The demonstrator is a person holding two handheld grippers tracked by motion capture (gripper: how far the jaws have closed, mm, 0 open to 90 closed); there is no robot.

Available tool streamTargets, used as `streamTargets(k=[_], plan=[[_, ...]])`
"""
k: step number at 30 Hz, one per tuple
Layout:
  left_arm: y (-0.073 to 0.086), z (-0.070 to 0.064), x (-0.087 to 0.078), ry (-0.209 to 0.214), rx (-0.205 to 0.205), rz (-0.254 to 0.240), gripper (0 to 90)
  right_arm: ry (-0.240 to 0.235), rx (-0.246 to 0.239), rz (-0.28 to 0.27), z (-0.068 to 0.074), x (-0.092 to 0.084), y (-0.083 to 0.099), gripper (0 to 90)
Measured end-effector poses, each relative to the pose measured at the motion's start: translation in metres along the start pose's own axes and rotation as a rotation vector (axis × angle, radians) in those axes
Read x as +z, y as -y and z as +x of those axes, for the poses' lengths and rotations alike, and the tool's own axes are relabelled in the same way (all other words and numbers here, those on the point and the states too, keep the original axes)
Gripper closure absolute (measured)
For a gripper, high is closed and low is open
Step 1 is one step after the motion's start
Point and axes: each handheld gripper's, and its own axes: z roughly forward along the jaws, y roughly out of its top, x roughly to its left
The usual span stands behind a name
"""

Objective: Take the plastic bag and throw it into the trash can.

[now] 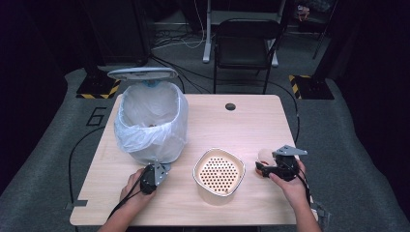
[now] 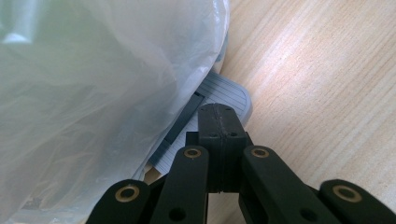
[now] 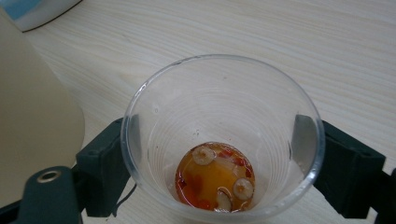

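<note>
A pedal bin lined with a white plastic bag stands at the table's left with its lid raised. My left gripper is shut, and its closed tips rest on the bin's grey pedal. A cream strainer bowl with a perforated insert sits front centre. To its right my right gripper is shut on a clear plastic cup; the black pads press both of its walls. The cup stands upright and holds a little orange liquid with fruit bits.
The wooden table has a round cable hole near its far edge. A black chair stands behind the table, and cables run over the grey floor. The strainer bowl's cream wall rises close on the cup's left.
</note>
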Motion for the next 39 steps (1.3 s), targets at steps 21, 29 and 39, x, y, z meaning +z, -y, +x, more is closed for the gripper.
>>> streamTargets(k=[21, 29, 39], plan=[[0.0, 0.0, 0.0, 0.0, 0.001, 0.001, 90.0, 0.01, -0.018, -0.003, -0.003, 0.006, 0.002, 32.0], [0.0, 0.0, 0.0, 0.0, -0.002, -0.001, 90.0, -0.002, -0.025, 0.002, -0.003, 0.006, 0.001, 34.7], [0.0, 0.0, 0.0, -0.003, 0.0, -0.001, 90.0, -0.041, -0.063, -0.007, -0.002, 0.003, -0.008, 35.7]])
